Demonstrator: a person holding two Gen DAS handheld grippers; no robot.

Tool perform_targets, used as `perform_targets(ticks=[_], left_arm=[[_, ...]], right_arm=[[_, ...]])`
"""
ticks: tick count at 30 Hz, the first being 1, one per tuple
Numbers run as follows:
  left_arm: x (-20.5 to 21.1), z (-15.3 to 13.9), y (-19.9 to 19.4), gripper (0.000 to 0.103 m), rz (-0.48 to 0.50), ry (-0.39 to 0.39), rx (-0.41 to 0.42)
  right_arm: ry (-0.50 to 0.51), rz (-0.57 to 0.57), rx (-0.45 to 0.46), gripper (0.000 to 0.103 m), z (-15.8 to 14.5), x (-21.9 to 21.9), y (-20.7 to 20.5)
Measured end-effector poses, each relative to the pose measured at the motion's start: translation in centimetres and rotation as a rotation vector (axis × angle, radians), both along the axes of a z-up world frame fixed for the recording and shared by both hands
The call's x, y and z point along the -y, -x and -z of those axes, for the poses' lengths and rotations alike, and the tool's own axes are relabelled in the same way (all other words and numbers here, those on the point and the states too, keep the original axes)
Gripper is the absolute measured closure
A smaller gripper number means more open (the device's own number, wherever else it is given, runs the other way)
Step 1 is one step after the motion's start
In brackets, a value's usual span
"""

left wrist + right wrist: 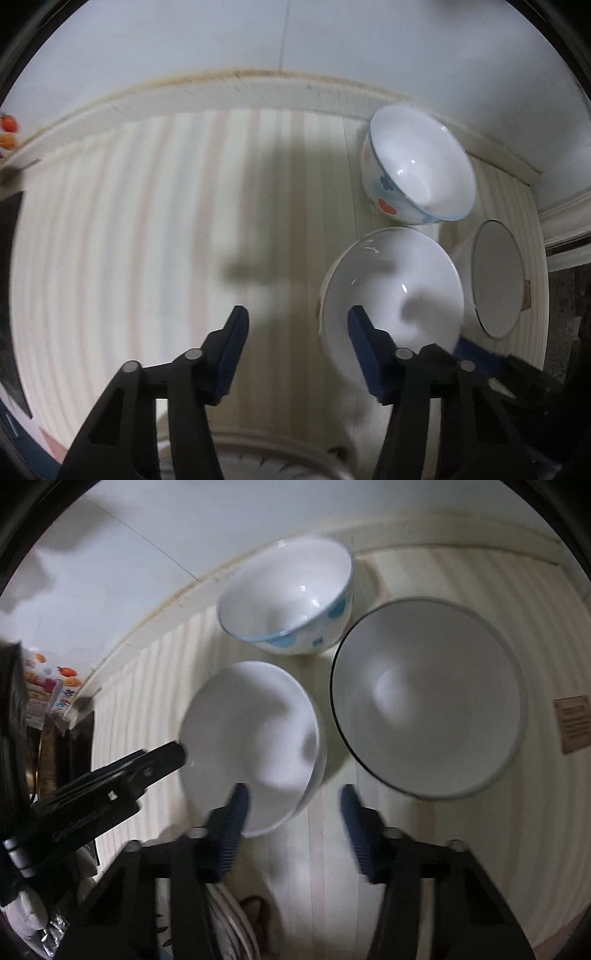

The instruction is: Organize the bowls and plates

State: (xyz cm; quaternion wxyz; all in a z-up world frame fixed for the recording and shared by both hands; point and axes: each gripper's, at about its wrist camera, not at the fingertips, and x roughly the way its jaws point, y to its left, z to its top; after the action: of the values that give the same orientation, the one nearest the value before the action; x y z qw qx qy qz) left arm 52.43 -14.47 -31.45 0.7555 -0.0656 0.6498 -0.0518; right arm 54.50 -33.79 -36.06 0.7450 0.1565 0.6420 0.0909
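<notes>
My left gripper (295, 332): jaws wide apart, holding nothing, right finger over rim of plain white bowl (399, 291). My right gripper (291, 805): jaws spread, holding nothing, left finger over same bowl's near edge. Blue-and-orange flowered bowl (291, 602) beyond it, near wall; dark-rimmed bowl (432, 698) to right. All on striped counter (147, 240). Brown label (574, 723) far right, writing unreadable.

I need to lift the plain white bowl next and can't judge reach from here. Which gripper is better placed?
Probably the right gripper: its jaws are open with one blue finger over the plain white bowl, straddling its near rim. The left gripper, also open, sits mostly beside it.
</notes>
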Motion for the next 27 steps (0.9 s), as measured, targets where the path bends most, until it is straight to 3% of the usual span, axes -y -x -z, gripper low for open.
perform_targets(ticks=[1,5,16,22,27], left_arm=[[0.2,0.6,-0.2,0.064,0.004,0.014,-0.012],[1.0,1.9,-0.3,0.08,0.021,0.032,-0.028],[2.2,-0.1,0.8,0.08,0.075,0.019,0.032],[1.4,-2.8,2.1,0.08,0.091,0.018,0.063],[3.1,-5.2,4.2,0.08,0.126,0.025,0.089]], right_arm=[[0.001,0.002,-0.013,0.07,0.7,-0.1,-0.5],[-0.003,0.006,-0.026,0.076,1.9,-0.4,-1.1],[0.004,0.011,-0.012,0.082,2.0,-1.5,-2.2],[-0.001,0.005,0.023,0.082,-0.6,-1.9,-0.5],[0.009,-0.009,0.05,0.082,-3.4,-1.3,2.5]])
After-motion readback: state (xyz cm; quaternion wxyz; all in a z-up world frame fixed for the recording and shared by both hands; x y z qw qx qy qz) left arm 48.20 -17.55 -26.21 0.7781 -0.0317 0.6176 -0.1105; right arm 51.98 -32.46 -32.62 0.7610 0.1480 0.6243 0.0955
